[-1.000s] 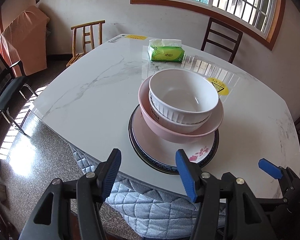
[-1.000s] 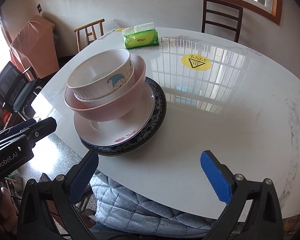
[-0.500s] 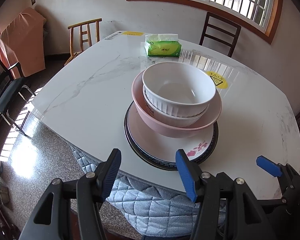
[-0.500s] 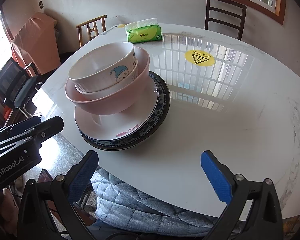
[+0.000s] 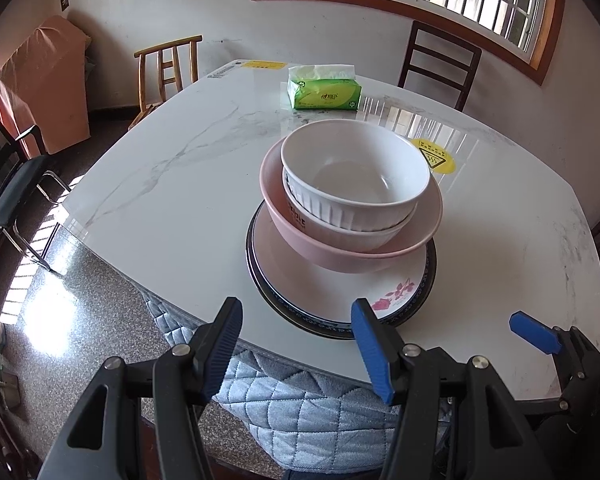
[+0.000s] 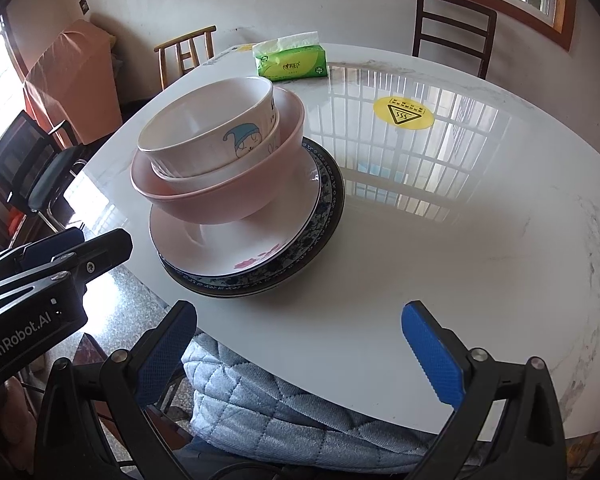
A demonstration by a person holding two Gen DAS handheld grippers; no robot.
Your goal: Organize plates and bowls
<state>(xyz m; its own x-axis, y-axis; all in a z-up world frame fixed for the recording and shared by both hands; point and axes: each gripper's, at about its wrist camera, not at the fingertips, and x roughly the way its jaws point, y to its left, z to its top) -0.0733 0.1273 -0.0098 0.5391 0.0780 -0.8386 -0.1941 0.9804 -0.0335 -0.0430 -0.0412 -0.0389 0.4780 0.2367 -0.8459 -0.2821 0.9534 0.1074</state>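
A stack stands near the front edge of the marble table [image 5: 172, 200] [image 6: 460, 220]. A dark blue-patterned plate [image 5: 288, 312] [image 6: 334, 188] is at the bottom, and a white plate with a pink flower [image 5: 284, 276] [image 6: 220, 252] lies on it. Above them sits a pink bowl [image 5: 340, 256] [image 6: 220, 200] with nested white bowls, the top one [image 5: 356, 176] [image 6: 204, 128] ribbed with a cartoon print. My left gripper [image 5: 298, 344] hangs open just in front of the stack, holding nothing. To the right of the stack, my right gripper [image 6: 300, 354] is wide open over the table's edge.
A green tissue pack [image 5: 324, 96] [image 6: 292, 64] lies at the table's far side, and a yellow warning sticker [image 5: 434, 156] [image 6: 404, 114] is to the right of the stack. A wooden chair [image 5: 168, 68] and a dark chair [image 5: 440, 64] stand behind. A quilted grey-blue cover [image 5: 300, 400] hangs below the near edge.
The left wrist view has shifted only slightly. The stack has not moved and both grippers stay open as before.
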